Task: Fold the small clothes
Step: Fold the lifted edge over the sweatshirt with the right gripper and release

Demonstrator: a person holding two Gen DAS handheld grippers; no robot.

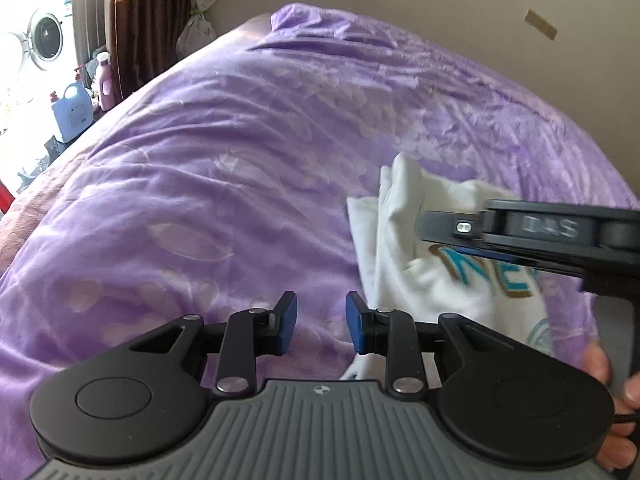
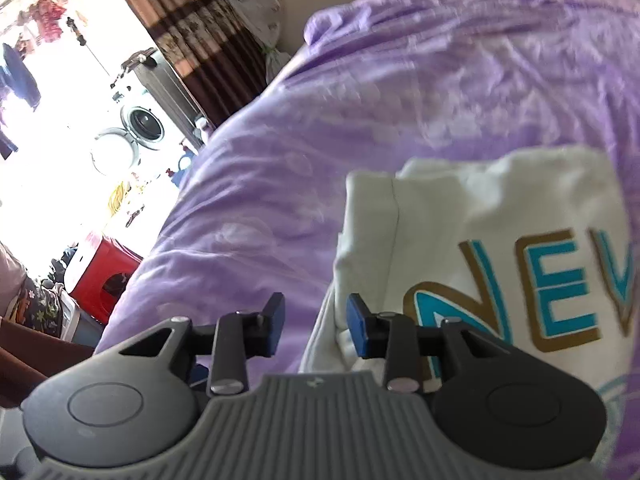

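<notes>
While the left gripper [image 1: 321,322] hung over the purple blanket [image 1: 208,152], its blue pads [image 1: 289,322] stood apart with only blanket showing in the gap. From that camera, the white garment [image 1: 404,248] lay at about three o'clock of the fingers, rumpled into loose folds, its teal and gold lettering partly covered by the right gripper [image 1: 444,228], which reached in from the three o'clock edge above the cloth. A hand [image 1: 600,360] showed at four o'clock, behind that tool.

In the right wrist view, the right gripper [image 2: 316,326] was likewise spread, nothing pinched between its pads [image 2: 356,330]; the pad at its three o'clock side sat over the garment's [image 2: 500,208] edge, though whether it touched the cloth cannot be told. The garment spread from there toward two o'clock, showing the letters "NEV". Farther out, at ten o'clock, a washing machine [image 2: 142,122] stood in bright light beside a brown curtain [image 2: 188,20], and a red stool [image 2: 106,276] sat at nine o'clock.
</notes>
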